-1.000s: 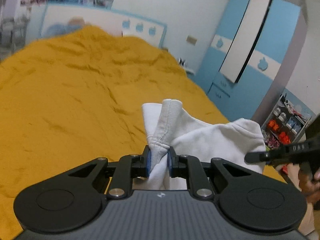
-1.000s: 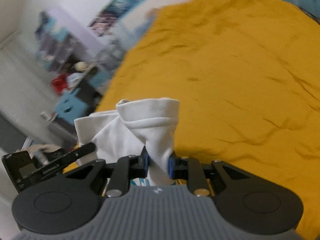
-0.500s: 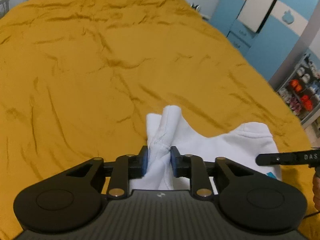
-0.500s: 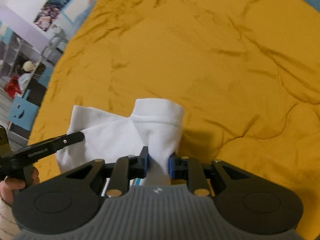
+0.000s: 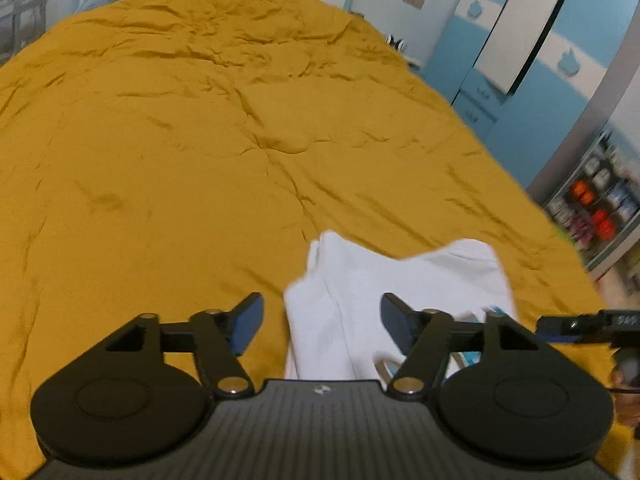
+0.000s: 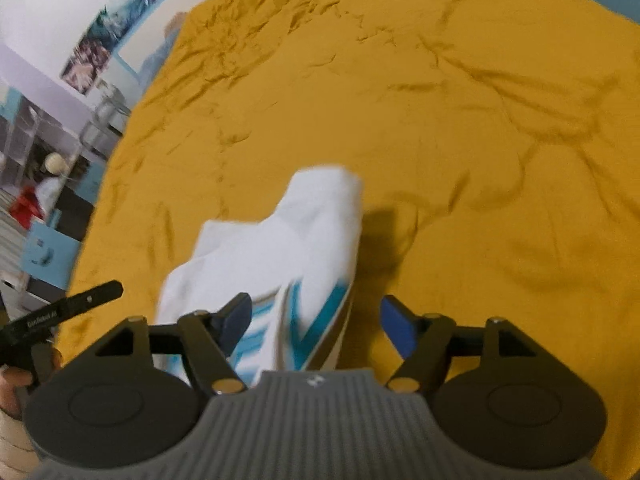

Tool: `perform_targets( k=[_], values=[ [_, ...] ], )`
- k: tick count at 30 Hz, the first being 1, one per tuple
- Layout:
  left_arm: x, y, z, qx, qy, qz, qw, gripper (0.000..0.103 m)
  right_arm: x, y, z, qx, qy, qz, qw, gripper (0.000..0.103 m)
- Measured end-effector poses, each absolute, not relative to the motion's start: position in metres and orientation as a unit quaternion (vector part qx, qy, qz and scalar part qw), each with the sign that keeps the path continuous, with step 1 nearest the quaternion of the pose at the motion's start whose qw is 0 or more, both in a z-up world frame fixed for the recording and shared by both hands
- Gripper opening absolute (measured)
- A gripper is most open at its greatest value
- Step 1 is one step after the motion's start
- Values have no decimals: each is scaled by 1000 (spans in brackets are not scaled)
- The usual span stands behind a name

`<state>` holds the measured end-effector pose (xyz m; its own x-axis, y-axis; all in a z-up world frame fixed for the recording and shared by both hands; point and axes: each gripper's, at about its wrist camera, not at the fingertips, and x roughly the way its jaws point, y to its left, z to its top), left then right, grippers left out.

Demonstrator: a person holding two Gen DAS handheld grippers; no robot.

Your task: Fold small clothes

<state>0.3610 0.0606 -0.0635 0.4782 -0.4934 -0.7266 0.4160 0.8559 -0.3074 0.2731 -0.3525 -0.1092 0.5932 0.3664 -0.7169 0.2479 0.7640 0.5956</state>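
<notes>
Across the bed (image 5: 168,152), covered in a rumpled mustard-yellow spread, a small white garment (image 5: 404,280) lies near the edge closest to the person. Seen from the left wrist, the left tool (image 5: 322,318) hangs over it with its jaws opening: the blue pads stand wide apart and neither presses on the cloth, though a bunched fold of the white fabric runs up between them. The garment reaches away to the right, where a bit of turquoise print shows at its lower edge. At the far right of that view the black tip of the right tool (image 5: 580,322) pokes in, level with the cloth.

From the right wrist, the right tool (image 6: 316,318) is likewise opening, its pads spread and clear of the fabric. The garment (image 6: 280,248) lies between and beyond them, somewhat blurred, with turquoise stripes showing on the part nearest the camera and a plain white end farther up the bed. Its shadow falls on the yellow spread just to the right. At the left edge the left tool (image 6: 72,306) comes into view, with a hand (image 6: 12,384) wrapped round its grip.

Beyond the bed stand a blue and white wardrobe (image 5: 532,40) and posters (image 6: 104,40) on the wall.
</notes>
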Motion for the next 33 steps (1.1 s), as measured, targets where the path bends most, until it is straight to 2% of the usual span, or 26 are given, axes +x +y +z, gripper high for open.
perform_targets(
  k=[5,11,18,22,25,26,27,28,30,33],
  values=[
    [315,104,-64,-109,452,-260,846,87,211,-330,-106,377,453,57,806,73],
    [276,144,-105,-233,471,-235,818,87,163,-302,-121,423,462,69,777,73],
    [261,153,-160,-372,484,-206,765,88,149,-295,-150,486,454,62,744,74],
    [267,143,-180,-386,483,-194,761,87,151,-294,-169,508,451,58,732,74],
    [274,136,-185,-380,473,-189,772,77,149,-287,-174,511,443,63,734,74],
    [275,136,-187,-383,471,-188,772,71,149,-286,-173,510,442,69,735,69],
    [278,136,-187,-388,469,-189,771,60,149,-283,-173,511,441,75,734,64],
    [278,135,-187,-388,469,-188,771,56,147,-281,-173,513,441,79,732,56],
    [279,132,-182,-374,466,-188,780,41,145,-278,-167,499,441,77,742,46],
    [272,131,-165,-367,451,-189,792,31,145,-280,-149,481,432,80,759,27]
  ],
)
